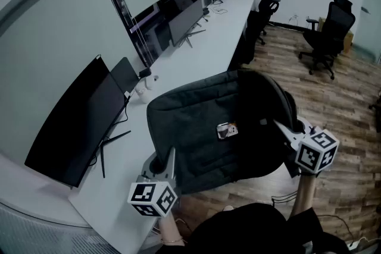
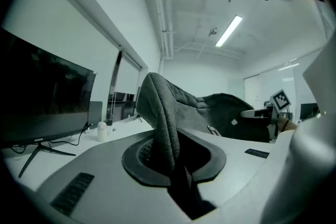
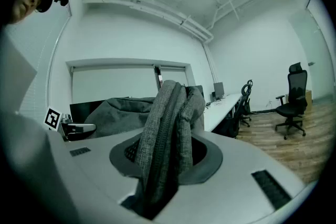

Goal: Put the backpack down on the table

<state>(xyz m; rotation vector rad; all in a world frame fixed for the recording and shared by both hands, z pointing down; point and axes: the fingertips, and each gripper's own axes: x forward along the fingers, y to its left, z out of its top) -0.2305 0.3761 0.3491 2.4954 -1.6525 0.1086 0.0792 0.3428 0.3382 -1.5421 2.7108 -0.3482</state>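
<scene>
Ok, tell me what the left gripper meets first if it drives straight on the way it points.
The backpack itself: the left gripper is shut on a fold of its fabric, and the bag's body rises straight ahead. Beyond it probably the white table, but depth is unclear.

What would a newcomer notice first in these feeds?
The big dark grey backpack fills the middle of the head view, held up at the edge of the long white table and partly over the wooden floor. The left tool and the right tool each clamp a fold of its fabric. Dark monitors line the table along the wall.
</scene>
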